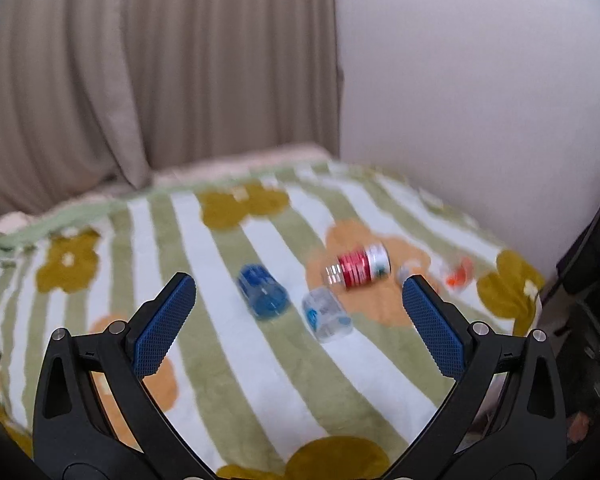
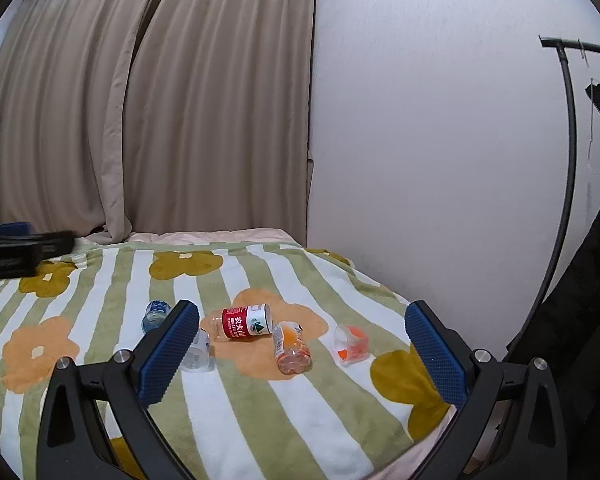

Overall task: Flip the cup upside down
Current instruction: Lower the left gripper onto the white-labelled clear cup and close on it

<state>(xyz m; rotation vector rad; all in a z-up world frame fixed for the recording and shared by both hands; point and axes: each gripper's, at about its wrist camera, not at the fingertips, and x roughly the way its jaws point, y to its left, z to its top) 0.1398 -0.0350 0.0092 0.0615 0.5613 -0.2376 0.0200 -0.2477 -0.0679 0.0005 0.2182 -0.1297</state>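
Note:
Several cut-bottle cups lie on their sides on a striped flowered blanket (image 2: 260,408). A red-labelled cup (image 2: 244,322) lies in the middle, also in the blurred left wrist view (image 1: 358,266). A blue cup (image 1: 262,290) and a clear cup (image 1: 326,314) lie left of it; in the right wrist view the blue cup (image 2: 154,314) and the clear cup (image 2: 198,354) sit by my left finger. Two orange-tinted cups (image 2: 292,346) (image 2: 352,344) lie to the right. My left gripper (image 1: 300,292) is open and empty above the blanket. My right gripper (image 2: 302,318) is open and empty.
Beige curtains (image 2: 140,120) hang behind the bed and a white wall (image 2: 420,140) runs along its right side. A dark curved rack (image 2: 568,140) with hanging clothes stands at the right. The left gripper's body (image 2: 16,248) shows at the left edge of the right wrist view.

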